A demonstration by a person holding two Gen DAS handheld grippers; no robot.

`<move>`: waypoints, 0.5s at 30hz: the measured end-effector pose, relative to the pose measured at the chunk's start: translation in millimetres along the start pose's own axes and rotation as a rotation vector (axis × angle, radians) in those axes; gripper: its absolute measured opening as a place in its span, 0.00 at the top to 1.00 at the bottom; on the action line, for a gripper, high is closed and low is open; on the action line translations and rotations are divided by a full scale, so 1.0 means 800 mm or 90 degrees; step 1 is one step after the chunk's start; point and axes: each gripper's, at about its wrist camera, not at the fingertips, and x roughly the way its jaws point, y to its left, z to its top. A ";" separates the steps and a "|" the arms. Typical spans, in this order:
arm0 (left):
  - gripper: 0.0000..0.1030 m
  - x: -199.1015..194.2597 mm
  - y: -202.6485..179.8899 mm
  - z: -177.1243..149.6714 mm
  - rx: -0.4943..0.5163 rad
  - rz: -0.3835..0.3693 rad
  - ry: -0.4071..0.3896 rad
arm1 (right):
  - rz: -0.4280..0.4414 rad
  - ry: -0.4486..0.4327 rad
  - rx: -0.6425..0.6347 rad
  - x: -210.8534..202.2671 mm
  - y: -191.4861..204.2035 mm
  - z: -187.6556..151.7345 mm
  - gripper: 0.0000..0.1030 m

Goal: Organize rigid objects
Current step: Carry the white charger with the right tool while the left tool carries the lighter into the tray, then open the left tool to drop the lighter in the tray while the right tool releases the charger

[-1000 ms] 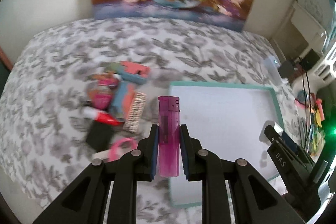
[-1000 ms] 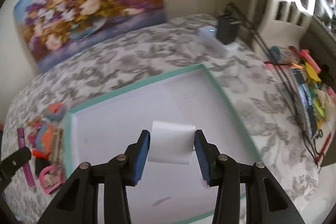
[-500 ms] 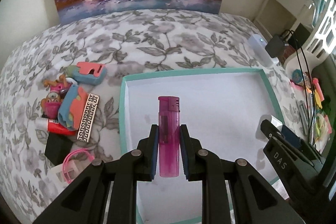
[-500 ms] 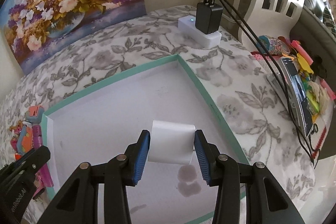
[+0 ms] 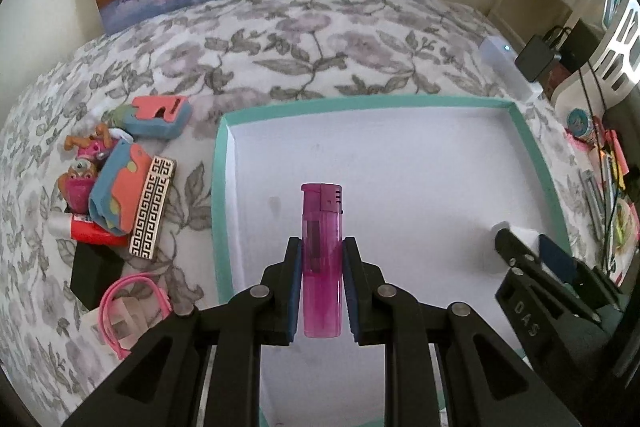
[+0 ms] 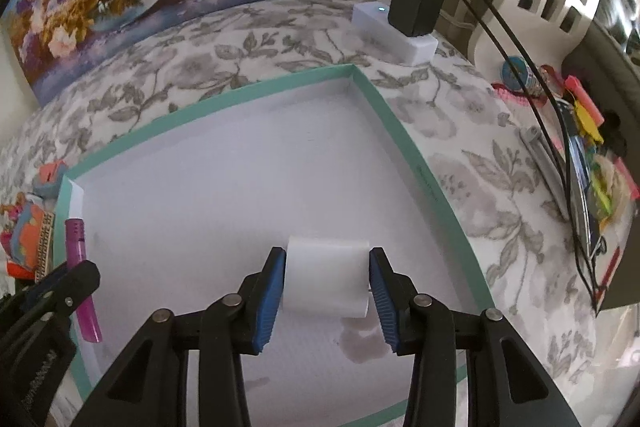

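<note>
My left gripper (image 5: 322,247) is shut on a purple lighter (image 5: 321,255) and holds it over the left part of a white tray with a teal rim (image 5: 360,105). My right gripper (image 6: 328,259) is shut on a white block (image 6: 326,281), low over the tray's floor (image 6: 240,187) near its front right. The lighter (image 6: 82,267) and the left gripper show at the left of the right wrist view; the right gripper (image 5: 532,247) shows at the right of the left wrist view.
Left of the tray lies a pile of small objects: blue-and-coral cases (image 5: 156,115), a patterned bar (image 5: 154,205), a black block (image 5: 94,277), a pink ring (image 5: 132,301). A white power strip with a black charger (image 6: 416,7) and cables sits behind the tray; stationery (image 6: 584,155) lies right.
Both grippers have moved forward and lower over the tray. The block's shadow on the tray floor has drawn closer under it. Both grips are unchanged.
</note>
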 end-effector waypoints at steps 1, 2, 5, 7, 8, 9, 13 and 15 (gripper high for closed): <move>0.80 0.002 0.000 -0.001 0.002 0.003 0.004 | 0.001 -0.002 0.000 -0.001 0.000 0.000 0.56; 0.80 0.003 0.000 -0.001 0.003 0.005 0.006 | -0.001 -0.004 -0.001 -0.001 0.000 0.000 0.56; 0.80 0.001 -0.001 -0.001 0.004 0.007 0.004 | -0.006 -0.012 -0.006 -0.006 0.003 0.001 0.56; 0.71 -0.001 0.000 -0.001 0.004 0.013 0.002 | -0.011 -0.021 -0.015 -0.010 0.006 0.002 0.55; 0.56 -0.001 0.000 0.001 0.003 0.015 0.002 | -0.011 -0.025 -0.020 -0.013 0.008 0.003 0.55; 0.48 -0.003 0.001 0.001 0.000 0.015 0.002 | -0.010 -0.028 -0.023 -0.015 0.009 0.004 0.55; 0.38 -0.012 0.009 0.005 -0.020 0.013 -0.006 | -0.010 -0.038 -0.031 -0.021 0.012 0.005 0.55; 0.33 -0.017 0.015 0.007 -0.031 0.021 -0.012 | -0.008 -0.042 -0.029 -0.023 0.012 0.005 0.55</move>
